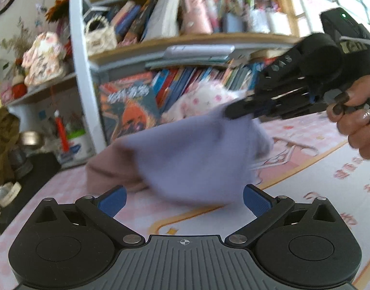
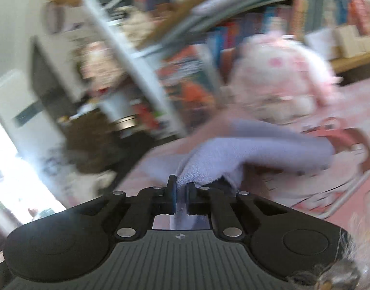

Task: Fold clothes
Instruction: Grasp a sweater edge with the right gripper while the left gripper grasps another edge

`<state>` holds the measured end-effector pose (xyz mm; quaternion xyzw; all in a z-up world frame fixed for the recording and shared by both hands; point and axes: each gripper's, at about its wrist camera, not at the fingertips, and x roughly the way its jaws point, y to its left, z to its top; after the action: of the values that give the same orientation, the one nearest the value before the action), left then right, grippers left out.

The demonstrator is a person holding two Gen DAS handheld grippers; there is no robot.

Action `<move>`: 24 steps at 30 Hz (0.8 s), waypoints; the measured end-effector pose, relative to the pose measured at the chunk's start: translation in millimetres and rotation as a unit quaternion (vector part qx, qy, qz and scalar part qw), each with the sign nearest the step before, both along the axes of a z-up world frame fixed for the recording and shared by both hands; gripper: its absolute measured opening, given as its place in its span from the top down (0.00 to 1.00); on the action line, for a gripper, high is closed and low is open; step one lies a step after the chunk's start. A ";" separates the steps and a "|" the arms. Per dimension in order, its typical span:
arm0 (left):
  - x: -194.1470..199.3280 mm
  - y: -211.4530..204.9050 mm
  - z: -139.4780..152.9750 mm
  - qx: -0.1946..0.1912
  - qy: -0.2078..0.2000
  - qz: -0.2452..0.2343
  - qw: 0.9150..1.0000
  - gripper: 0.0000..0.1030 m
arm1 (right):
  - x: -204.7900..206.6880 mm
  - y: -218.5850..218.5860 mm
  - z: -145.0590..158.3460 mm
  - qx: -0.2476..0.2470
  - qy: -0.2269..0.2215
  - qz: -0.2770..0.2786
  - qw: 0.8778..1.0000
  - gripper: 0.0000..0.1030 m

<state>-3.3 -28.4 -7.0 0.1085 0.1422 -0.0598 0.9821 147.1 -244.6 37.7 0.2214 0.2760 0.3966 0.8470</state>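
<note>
Nearest the left wrist camera, the left gripper [image 1: 184,199] stands wide, its blue pads [image 1: 255,199] clear of the lilac cloth [image 1: 192,154] lying just ahead on the pink checked table [image 1: 306,193]. Beyond, a hand [image 1: 356,118] holds the right gripper [image 1: 229,111] on the cloth's raised edge. From the right wrist camera, that gripper [image 2: 181,194] is pinched tight on a fold of the cloth [image 2: 245,149], before a blurred bookshelf [image 2: 209,36].

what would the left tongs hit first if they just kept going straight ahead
Most likely the lavender garment, bunched on the table just beyond the open left tongs. The right tongs hold its far edge up. Blur leaves depth unclear.
</note>
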 end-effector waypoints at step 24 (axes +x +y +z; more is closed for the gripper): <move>3.9 -2.9 23.6 0.080 -0.018 0.004 0.997 0.97 | -13.7 -48.2 -57.7 0.222 0.240 -0.122 0.937 0.49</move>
<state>0.5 -31.3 16.6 0.1868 0.1290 -0.0423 0.9730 133.5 -292.9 -20.0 0.5245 0.3472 0.2764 0.7267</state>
